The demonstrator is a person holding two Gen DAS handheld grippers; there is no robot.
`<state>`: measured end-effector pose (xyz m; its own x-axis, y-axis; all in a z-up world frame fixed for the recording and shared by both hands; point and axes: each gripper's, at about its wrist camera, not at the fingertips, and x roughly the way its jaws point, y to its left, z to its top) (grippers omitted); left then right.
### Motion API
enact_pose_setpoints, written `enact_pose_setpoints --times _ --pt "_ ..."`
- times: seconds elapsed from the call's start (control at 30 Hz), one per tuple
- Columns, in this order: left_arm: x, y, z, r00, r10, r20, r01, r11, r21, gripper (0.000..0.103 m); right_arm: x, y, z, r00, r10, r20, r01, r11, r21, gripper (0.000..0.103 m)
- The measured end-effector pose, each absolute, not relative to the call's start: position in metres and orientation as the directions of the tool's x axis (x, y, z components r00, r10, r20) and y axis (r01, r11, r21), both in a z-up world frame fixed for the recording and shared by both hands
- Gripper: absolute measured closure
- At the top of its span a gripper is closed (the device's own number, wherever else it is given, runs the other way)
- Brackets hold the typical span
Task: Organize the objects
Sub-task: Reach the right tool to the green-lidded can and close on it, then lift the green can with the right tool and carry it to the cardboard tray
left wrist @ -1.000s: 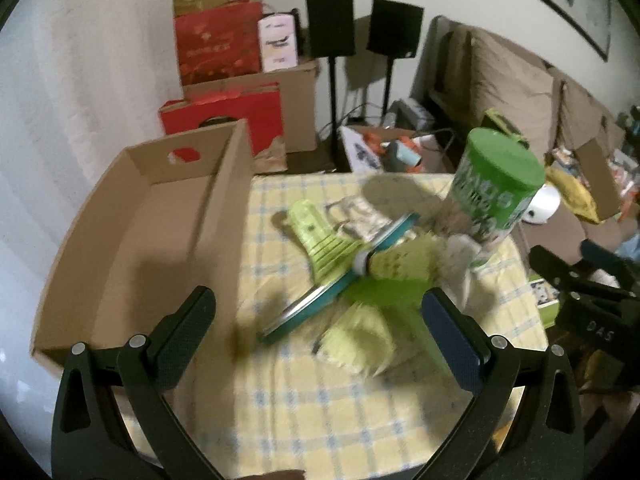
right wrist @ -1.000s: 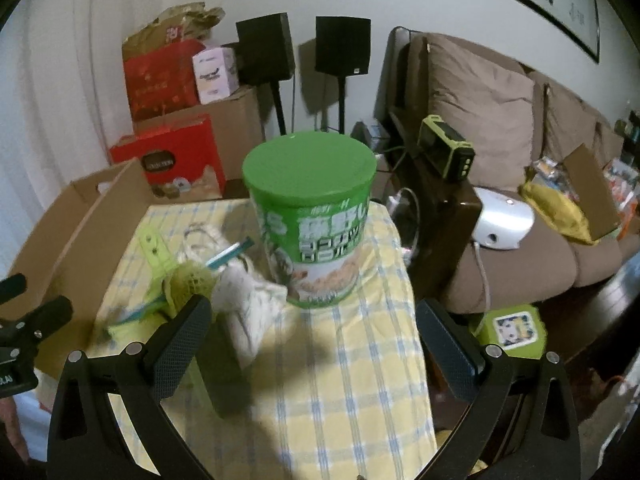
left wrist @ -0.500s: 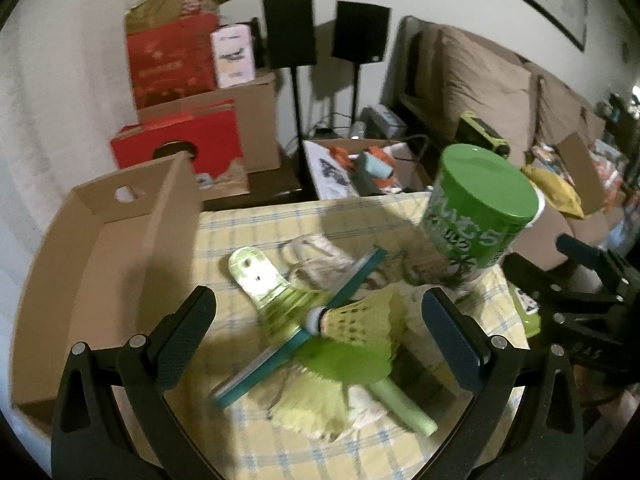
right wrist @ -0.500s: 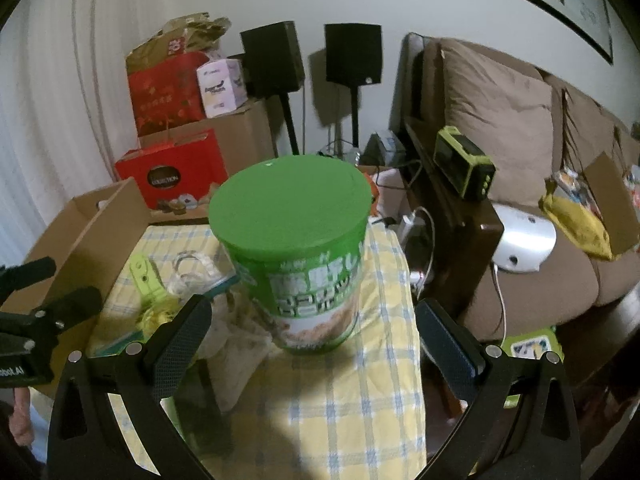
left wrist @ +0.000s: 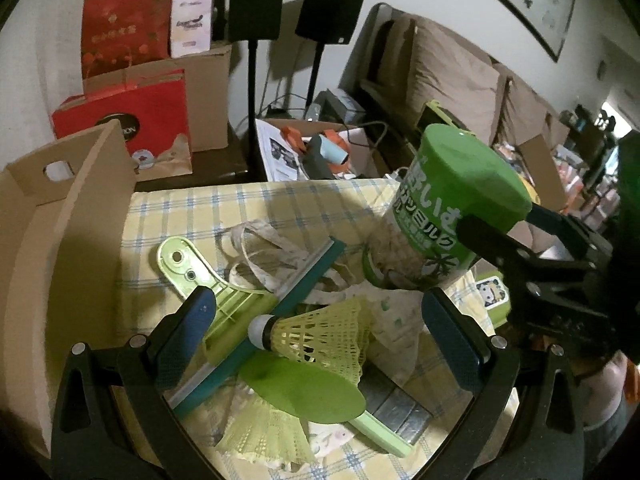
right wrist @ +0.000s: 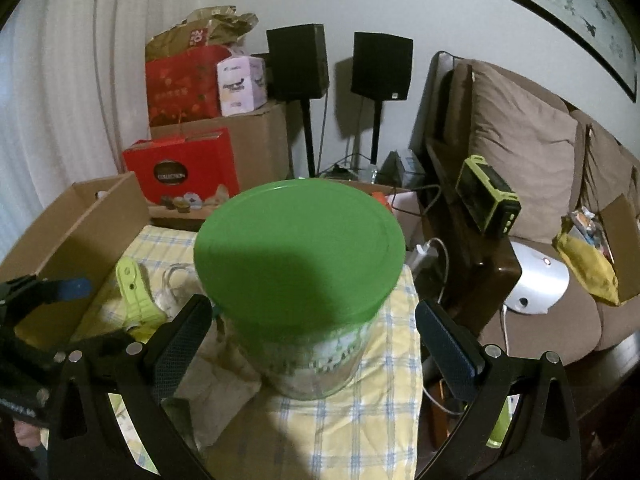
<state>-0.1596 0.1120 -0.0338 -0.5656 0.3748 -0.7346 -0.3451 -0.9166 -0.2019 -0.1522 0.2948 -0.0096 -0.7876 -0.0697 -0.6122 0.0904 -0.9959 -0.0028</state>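
A green-lidded can (right wrist: pixel 300 264) stands on the checked tablecloth (right wrist: pixel 352 432); it also shows in the left wrist view (left wrist: pixel 448 216). My right gripper (right wrist: pixel 314 344) is open with its jaws on either side of the can, not touching it. My left gripper (left wrist: pixel 316 332) is open just above a yellow shuttlecock (left wrist: pixel 320 336). The shuttlecock lies on a pile with a teal squeegee (left wrist: pixel 264 332), a green clip (left wrist: pixel 188 264), a green spoon (left wrist: pixel 304 392) and a cloth bag (left wrist: pixel 272 248).
An open cardboard box (left wrist: pixel 52 248) stands at the left of the table. Red gift boxes (right wrist: pixel 184 172), speakers (right wrist: pixel 380 64) and a brown sofa (right wrist: pixel 532 168) lie behind. A dark side table (right wrist: pixel 480 264) stands to the right.
My left gripper has moved forward and down over the shuttlecock pile. My right gripper has closed in on the can, which now fills the space between its jaws.
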Motion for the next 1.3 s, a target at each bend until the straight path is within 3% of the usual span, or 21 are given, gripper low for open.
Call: enact_pose_setpoints --times 0.43,0.73,0.87,1.07,1.3 --pt "-0.158 0.128 -0.039 -0.555 0.405 -0.726 -0.404 -0.895 -0.191 0.000 -0.169 0.289 -0.002 -0.804 -0.102 -0.586 0.112 -0.994 0.018 0.003" --pt "-0.148 0.147 -0.028 -0.549 0.477 -0.687 -0.483 -0.851 -0.205 0.000 -0.160 0.307 0.033 -0.810 -0.175 -0.560 0.119 -0.984 0.135 0.003" --pt "-0.146 0.145 -0.027 -0.516 0.536 -0.668 -0.490 -0.825 -0.283 0.000 -0.148 0.318 0.060 -0.817 -0.228 -0.530 0.134 -0.968 0.211 0.003" --pt "-0.153 0.126 -0.029 -0.430 0.672 -0.603 -0.450 -0.738 -0.503 0.002 -0.131 0.313 0.091 -0.818 -0.297 -0.492 0.186 -0.947 0.261 0.003" --pt "-0.149 0.108 -0.026 -0.329 0.810 -0.486 -0.468 -0.586 -0.661 0.027 -0.122 0.284 0.105 -0.797 -0.341 -0.499 0.247 -0.937 0.246 0.003"
